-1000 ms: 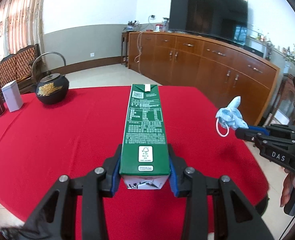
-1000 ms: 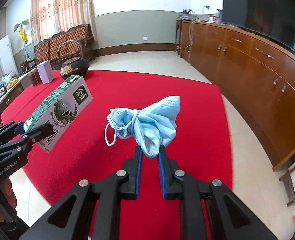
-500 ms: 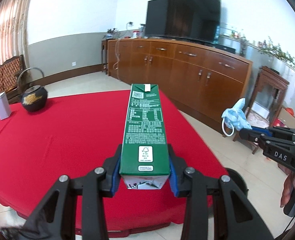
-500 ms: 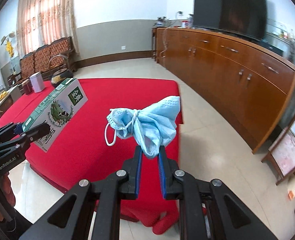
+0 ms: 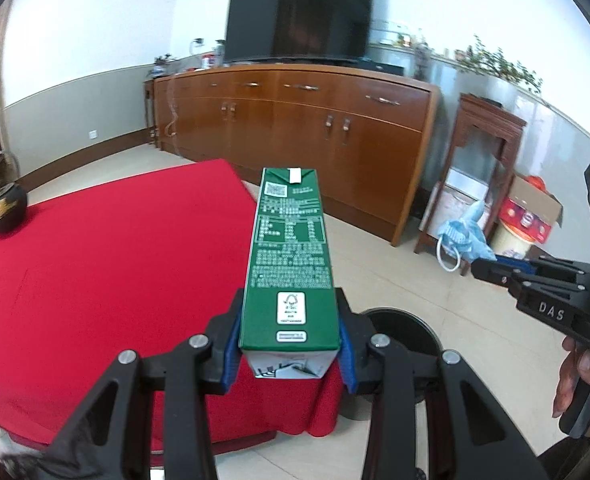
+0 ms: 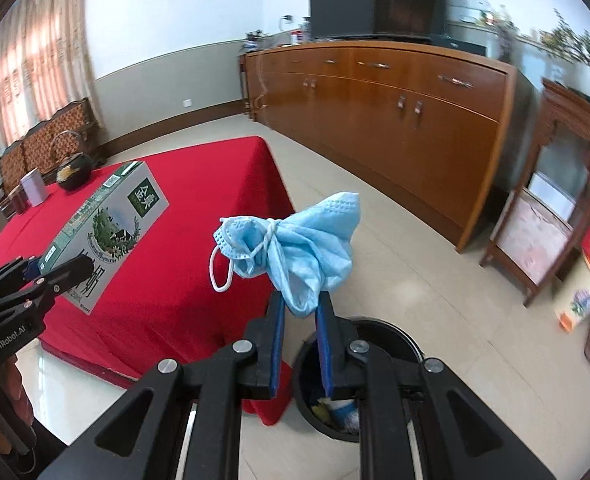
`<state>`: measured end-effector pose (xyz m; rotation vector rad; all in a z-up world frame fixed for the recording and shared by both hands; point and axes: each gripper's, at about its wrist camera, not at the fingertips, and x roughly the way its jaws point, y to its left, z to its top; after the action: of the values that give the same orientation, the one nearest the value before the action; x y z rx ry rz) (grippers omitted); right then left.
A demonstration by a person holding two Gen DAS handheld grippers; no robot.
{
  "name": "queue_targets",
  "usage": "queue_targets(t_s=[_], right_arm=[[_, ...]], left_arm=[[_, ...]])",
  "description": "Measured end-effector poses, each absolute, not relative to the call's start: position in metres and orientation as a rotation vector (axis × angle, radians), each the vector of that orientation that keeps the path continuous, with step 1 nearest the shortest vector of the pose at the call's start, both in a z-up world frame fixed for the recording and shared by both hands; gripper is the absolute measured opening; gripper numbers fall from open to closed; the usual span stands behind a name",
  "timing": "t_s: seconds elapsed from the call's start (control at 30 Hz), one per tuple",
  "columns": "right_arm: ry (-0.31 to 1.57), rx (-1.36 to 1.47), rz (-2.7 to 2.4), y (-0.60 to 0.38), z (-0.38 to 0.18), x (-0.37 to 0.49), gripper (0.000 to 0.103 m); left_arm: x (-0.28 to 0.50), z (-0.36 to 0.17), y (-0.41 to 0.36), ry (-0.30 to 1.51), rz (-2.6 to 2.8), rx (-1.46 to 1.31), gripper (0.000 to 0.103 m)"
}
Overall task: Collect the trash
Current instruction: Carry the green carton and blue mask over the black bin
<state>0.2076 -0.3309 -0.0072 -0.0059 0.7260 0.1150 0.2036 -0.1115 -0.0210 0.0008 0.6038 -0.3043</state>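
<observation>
My left fingers (image 5: 289,344) are clamped on the lower end of a green milk carton (image 5: 289,256), one blue pad pressed flat against each side. The carton points away from me, lying lengthwise along my reach, its printed side facing up. It hangs in the air over the near corner of the table (image 5: 107,264) with the red cloth, not resting on it.

My right fingers (image 6: 300,314) are pinched tight on a crumpled blue face mask (image 6: 303,244). The mask is knotted with its own ear loop, and one white loop dangles free to the left. It is held up above the tiled floor (image 6: 435,320), past the table's corner.

Directly below and just ahead of my right fingers stands a round black trash bin (image 6: 391,336) on the floor, beside the draped table corner; some scraps lie in it, too dim to identify. From the left wrist view the same bin shows just behind the carton's base.

On the far side of the table sits a dark teapot (image 5: 7,208). A long wooden sideboard (image 5: 295,120) runs along the wall, with a television (image 5: 299,16) on top.
</observation>
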Motion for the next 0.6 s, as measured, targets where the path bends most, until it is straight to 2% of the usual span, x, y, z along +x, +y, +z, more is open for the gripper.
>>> queue_targets(t_s=[0.6], right_arm=[[0.778,0.06,0.002,-0.417,-0.055,0.183,0.016]], left_arm=[[0.195,-0.051,-0.206,0.663,-0.431,0.082,0.041]])
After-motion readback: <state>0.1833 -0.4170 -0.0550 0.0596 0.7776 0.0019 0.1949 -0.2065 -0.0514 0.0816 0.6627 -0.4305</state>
